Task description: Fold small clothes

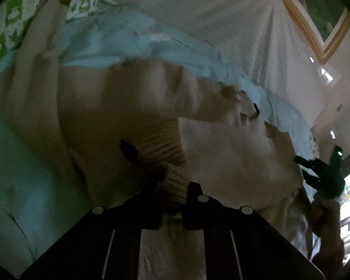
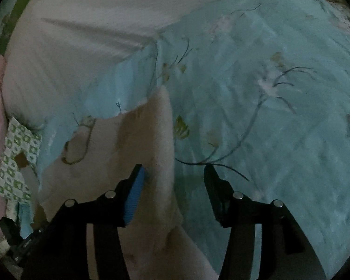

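A beige knit sweater lies spread on a light blue floral bedspread. My left gripper is shut on the sweater's ribbed cuff, holding the sleeve over the garment's body. The other sleeve stretches toward the upper left. In the right wrist view my right gripper is open, its jaws straddling the sweater's right edge, with the blue-padded left finger over the fabric and the right finger over the bedspread. The right gripper also shows in the left wrist view.
A white blanket or pillow lies at the back of the bed. A green-and-white patterned cloth sits at the left, also in the left wrist view. A gold-framed picture hangs on the wall.
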`<state>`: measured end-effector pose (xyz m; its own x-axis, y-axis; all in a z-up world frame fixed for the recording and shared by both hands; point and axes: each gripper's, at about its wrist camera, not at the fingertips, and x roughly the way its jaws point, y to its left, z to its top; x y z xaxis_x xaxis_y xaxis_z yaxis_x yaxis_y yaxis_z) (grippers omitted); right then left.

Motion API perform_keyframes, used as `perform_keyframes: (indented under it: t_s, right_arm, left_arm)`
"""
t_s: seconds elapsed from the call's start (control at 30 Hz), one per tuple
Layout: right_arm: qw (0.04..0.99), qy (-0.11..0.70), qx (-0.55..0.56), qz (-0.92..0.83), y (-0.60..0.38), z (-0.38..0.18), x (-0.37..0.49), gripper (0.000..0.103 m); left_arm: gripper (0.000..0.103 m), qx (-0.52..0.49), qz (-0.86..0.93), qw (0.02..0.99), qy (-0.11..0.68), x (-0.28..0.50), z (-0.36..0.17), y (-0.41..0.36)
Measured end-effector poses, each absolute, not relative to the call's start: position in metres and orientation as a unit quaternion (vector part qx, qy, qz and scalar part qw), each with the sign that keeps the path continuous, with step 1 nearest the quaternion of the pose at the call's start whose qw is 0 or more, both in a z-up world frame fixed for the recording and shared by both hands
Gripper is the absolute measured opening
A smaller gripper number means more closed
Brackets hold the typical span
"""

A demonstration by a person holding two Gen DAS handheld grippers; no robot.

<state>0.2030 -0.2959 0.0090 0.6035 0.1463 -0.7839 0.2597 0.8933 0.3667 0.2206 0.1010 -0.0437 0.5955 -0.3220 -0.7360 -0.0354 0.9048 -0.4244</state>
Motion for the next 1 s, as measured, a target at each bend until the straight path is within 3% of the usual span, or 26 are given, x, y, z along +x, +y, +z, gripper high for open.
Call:
perform_keyframes:
  t_s: [0.07,0.1,0.2,0.37,0.4,0.47,0.53,0.6,0.67,0.73,0.8,1.0]
  right_arm:
    - [0.863,0.462,0.204,-0.023,-0.288,0.001,0.211,0.047]
    - [0.865,0.465,0.185,-0.023,-0.284,0.000,0.215,0.013]
    - [0.875,0.453,0.168,-0.035,-0.288,0.010,0.220,0.008]
    - [0.871,0.463,0.156,-0.056,-0.295,0.001,0.224,0.009]
    - [0.871,0.461,0.157,-0.058,-0.295,0.001,0.223,0.011]
    - [0.871,0.453,0.179,-0.070,-0.298,0.008,0.211,0.022]
    - [0.874,0.436,0.202,-0.069,-0.298,0.018,0.193,0.039]
    - [0.879,0.422,0.217,-0.045,-0.290,0.028,0.177,0.046]
    - [0.884,0.412,0.219,-0.016,-0.272,0.034,0.162,0.048]
    - [0.883,0.414,0.220,0.018,-0.252,0.034,0.146,0.051]
    - [0.878,0.422,0.222,0.044,-0.231,0.027,0.134,0.052]
    - [0.861,0.445,0.224,0.099,-0.174,0.000,0.104,0.052]
  left_arm:
    - [0.010,-0.188,-0.092,0.871,0.444,0.218,-0.042,0.092]
    - [0.010,-0.183,-0.096,0.872,0.443,0.220,-0.041,0.087]
    - [0.010,-0.170,-0.105,0.878,0.436,0.222,-0.036,0.079]
    - [0.015,-0.164,-0.093,0.871,0.454,0.228,-0.049,0.084]
    - [0.021,-0.165,-0.093,0.871,0.453,0.225,-0.049,0.086]
    - [0.028,-0.156,-0.089,0.877,0.447,0.215,-0.041,0.093]
    - [0.031,-0.149,-0.082,0.884,0.436,0.206,-0.032,0.103]
    - [0.033,-0.149,-0.078,0.887,0.431,0.200,-0.024,0.115]
    - [0.042,-0.154,-0.064,0.891,0.422,0.197,-0.014,0.130]
    - [0.062,-0.151,-0.041,0.899,0.409,0.196,-0.003,0.148]
    - [0.070,-0.146,-0.006,0.905,0.400,0.201,0.006,0.165]
    - [0.073,-0.137,0.059,0.902,0.406,0.256,0.016,0.211]
